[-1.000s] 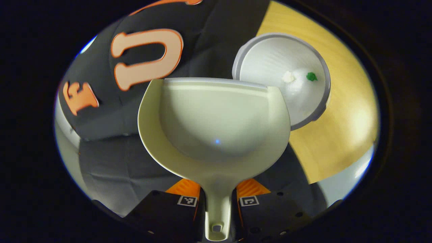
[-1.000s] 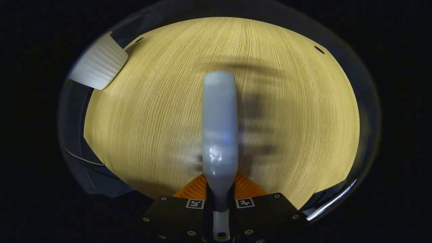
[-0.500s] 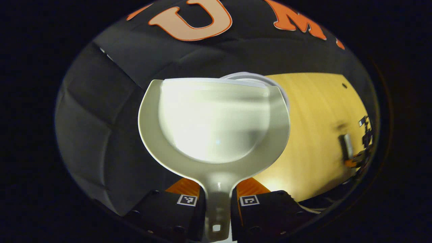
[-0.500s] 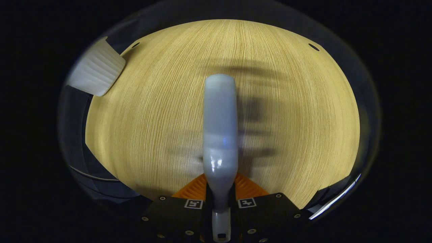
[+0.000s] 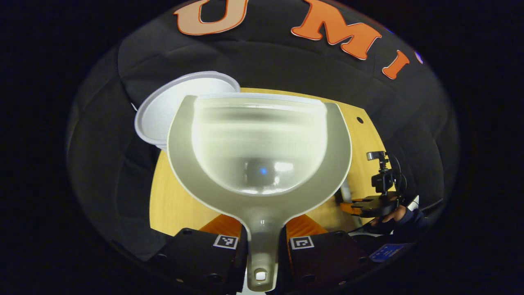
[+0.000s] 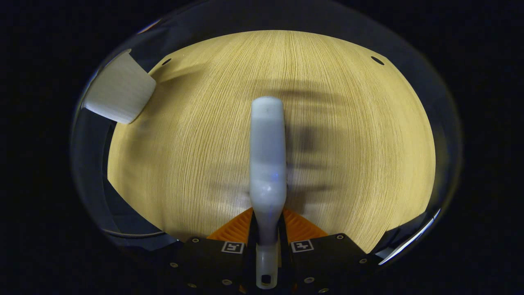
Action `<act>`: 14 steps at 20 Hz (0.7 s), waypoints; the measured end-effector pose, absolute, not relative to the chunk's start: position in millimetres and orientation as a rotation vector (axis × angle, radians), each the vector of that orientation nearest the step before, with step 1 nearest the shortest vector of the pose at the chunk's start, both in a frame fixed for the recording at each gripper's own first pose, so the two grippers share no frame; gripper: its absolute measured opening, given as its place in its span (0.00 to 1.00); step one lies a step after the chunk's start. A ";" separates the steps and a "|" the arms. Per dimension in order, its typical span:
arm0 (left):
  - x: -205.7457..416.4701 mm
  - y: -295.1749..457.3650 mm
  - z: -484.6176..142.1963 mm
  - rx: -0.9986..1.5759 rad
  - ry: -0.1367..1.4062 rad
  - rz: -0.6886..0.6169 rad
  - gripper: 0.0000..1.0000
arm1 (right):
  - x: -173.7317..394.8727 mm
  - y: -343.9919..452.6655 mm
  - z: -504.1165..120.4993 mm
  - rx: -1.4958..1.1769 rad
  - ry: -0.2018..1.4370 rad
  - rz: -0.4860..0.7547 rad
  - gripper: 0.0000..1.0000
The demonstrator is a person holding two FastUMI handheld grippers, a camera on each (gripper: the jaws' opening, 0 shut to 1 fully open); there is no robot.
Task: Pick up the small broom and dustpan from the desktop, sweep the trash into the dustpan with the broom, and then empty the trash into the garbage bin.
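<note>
While left gripper (image 5: 263, 241) clamps dustpan (image 5: 259, 147) handle, pan looks empty, white garbage bin (image 5: 163, 108) just behind it. Right gripper (image 6: 267, 241) pinches broom (image 6: 268, 164) over wooden desktop (image 6: 348, 155).

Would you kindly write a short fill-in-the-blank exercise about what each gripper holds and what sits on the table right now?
1. The left gripper is shut on the handle of the ____.
2. The right gripper is shut on the handle of the ____.
3. The pan of the dustpan holds ____ trash.
4. The white garbage bin stands on the ____ table.

Missing words: dustpan; broom; no; wooden
</note>
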State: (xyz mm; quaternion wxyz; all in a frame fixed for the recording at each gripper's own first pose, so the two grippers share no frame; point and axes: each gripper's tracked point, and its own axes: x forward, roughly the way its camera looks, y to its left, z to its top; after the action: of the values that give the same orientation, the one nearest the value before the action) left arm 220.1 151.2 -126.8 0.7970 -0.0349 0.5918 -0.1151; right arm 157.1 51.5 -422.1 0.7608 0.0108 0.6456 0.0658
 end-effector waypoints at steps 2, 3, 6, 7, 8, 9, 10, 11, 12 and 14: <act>211.7 129.5 -138.8 -0.070 1.276 -0.273 0.32 | 157.4 51.0 -421.4 0.028 1.397 0.140 0.39; 209.0 124.5 -143.4 -0.050 1.272 -0.275 0.32 | 157.8 50.1 -420.9 0.032 1.397 0.138 0.30; 196.3 100.9 -156.1 -0.067 1.304 -0.296 0.32 | 155.5 50.9 -419.1 0.036 1.393 0.135 0.43; 192.9 93.8 -161.9 -0.062 1.306 -0.313 0.32 | 155.1 50.6 -419.0 0.039 1.392 0.133 0.33; 188.3 85.7 -172.2 -0.055 1.322 -0.323 0.32 | 154.6 50.3 -418.7 0.041 1.390 0.132 0.33; 185.3 79.7 -182.0 -0.058 1.333 -0.323 0.31 | 154.5 49.8 -418.6 0.042 1.388 0.132 0.34; 179.8 74.4 -194.8 -0.059 1.355 -0.320 0.31 | 154.9 50.7 -417.9 0.046 1.384 0.133 0.36; 176.5 71.9 -208.3 -0.066 1.373 -0.318 0.31 | 155.3 50.1 -418.2 0.047 1.382 0.129 0.24; 172.5 67.8 -224.3 -0.074 1.399 -0.309 0.32 | 154.7 50.0 -418.4 0.050 1.380 0.128 0.39; 166.6 64.1 -256.8 -0.088 1.444 -0.281 0.32 | 153.6 49.5 -417.7 0.048 1.381 0.127 0.43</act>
State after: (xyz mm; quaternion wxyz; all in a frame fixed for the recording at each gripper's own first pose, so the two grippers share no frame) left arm 166.6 64.1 -256.8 0.7407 -0.0401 0.6583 -0.1282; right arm 153.6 49.5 -417.7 0.7687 0.0219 0.6365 0.0588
